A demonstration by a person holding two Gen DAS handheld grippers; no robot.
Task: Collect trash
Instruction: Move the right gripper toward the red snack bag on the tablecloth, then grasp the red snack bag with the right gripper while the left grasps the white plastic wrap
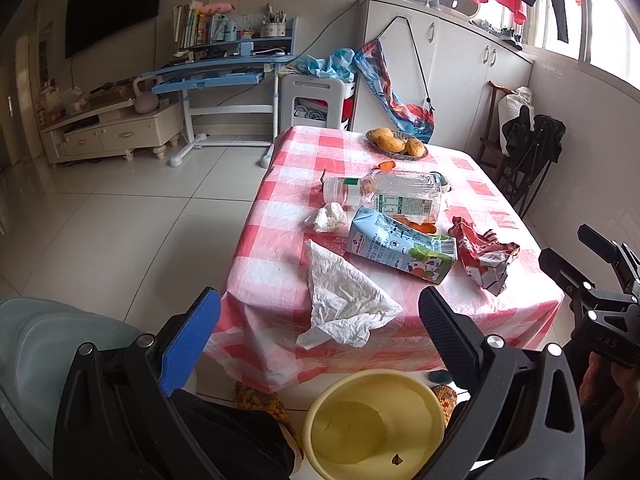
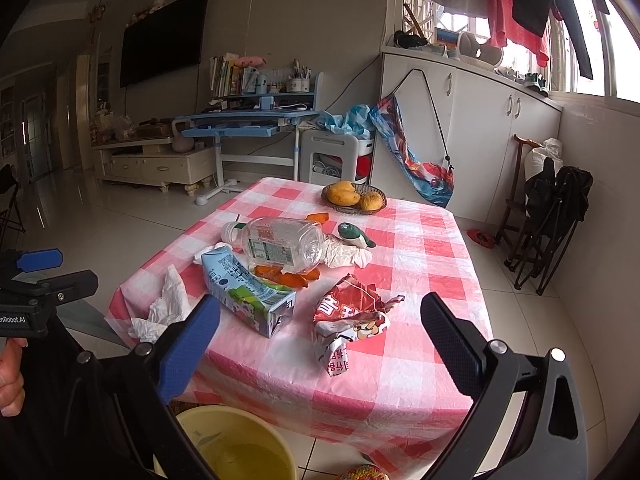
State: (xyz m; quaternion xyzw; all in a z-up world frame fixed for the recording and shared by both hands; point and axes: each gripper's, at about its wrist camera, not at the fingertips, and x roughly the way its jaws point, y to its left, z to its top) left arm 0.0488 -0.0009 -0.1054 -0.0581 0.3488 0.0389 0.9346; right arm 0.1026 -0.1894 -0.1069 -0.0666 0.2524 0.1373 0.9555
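Note:
On the red-and-white checked table [image 1: 472, 184] [image 2: 420, 264] lies trash: a crumpled white napkin [image 1: 344, 300] [image 2: 164, 312] at the near edge, a blue milk carton [image 1: 400, 246] [image 2: 244, 292], a clear plastic bottle [image 1: 400, 192] [image 2: 280, 244], a red snack wrapper [image 1: 484, 256] [image 2: 352, 316], a small tissue ball [image 1: 326, 216] and orange peels [image 2: 284, 274]. A yellow bucket [image 1: 372, 420] [image 2: 240, 444] stands on the floor below the table edge. My left gripper [image 1: 320, 320] is open, hovering before the napkin. My right gripper [image 2: 320, 328] is open, framing the wrapper from short of it.
A basket of mangoes [image 1: 396, 144] [image 2: 354, 198] sits at the table's far side, with a green-and-white object [image 2: 354, 236] near the bottle. A blue desk [image 1: 224, 68], a white cabinet [image 1: 460, 64] and folding chairs [image 2: 556, 216] stand around. A hand [image 2: 10, 376] holds the left gripper.

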